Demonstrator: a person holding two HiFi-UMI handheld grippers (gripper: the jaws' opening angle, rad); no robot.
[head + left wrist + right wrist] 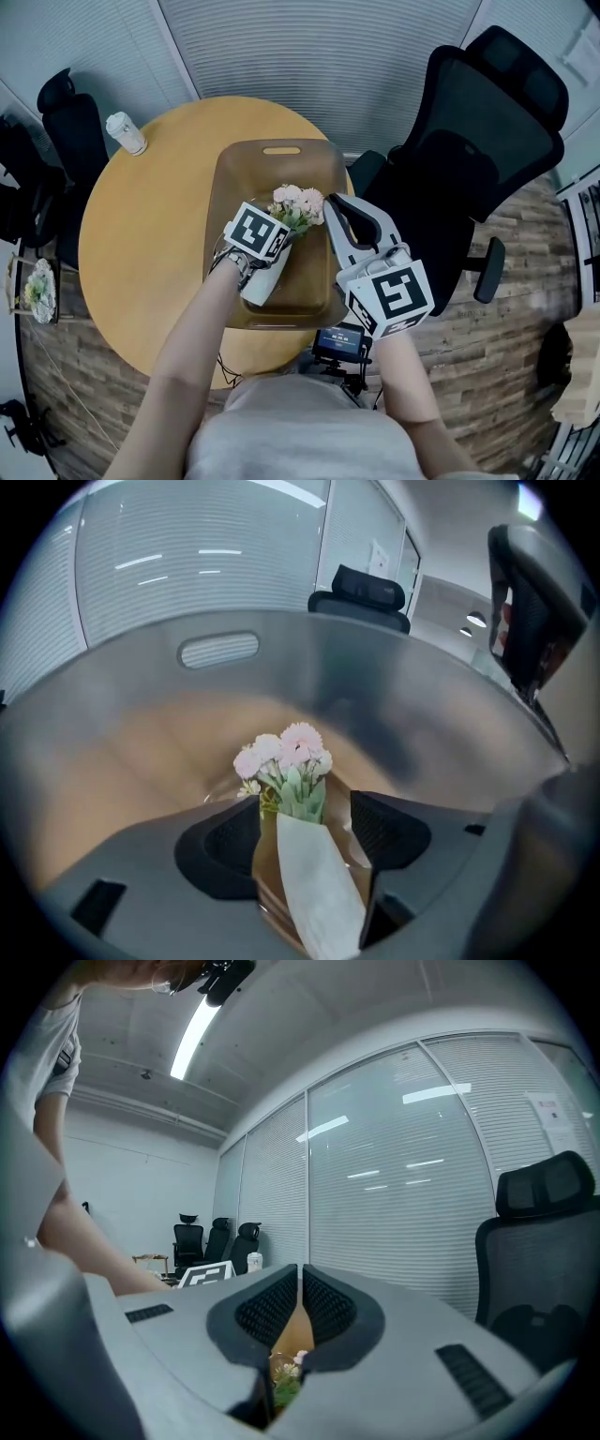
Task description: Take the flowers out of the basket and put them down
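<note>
Pink blooms of the flowers (286, 752) with green leaves under them, bundled in a pale paper wrap (314, 883) over a brown layer. The bundle sits inside the outline of the brown basket (246, 153), heads pointing toward the end with the handle slot (217, 650), wrapped end toward you. Whether it rests flat on the basket floor is not clear from either angle. Your left gripper (309, 832) is down over the bundle, its marker cube (255, 232) covering the middle of the wrap in the head view. Its jaws stand well apart with the wrap between them: the left pad (230, 841) sits close against the wrap's edge, the right pad (384, 827) shows a gap, and neither is seen pressing in. Your right gripper (300, 1288) hangs over the basket's right rim with its tips just beside the blooms. Its jaws are drawn together, only a thin slit between the ribbed pads, and nothing is caught there. The basket stands on a round wooden table (141, 244). A white lidded cup (126, 132) stands near the table's far left edge, well apart from the basket. A black office chair (478, 141) stands off the table's right side.
</note>
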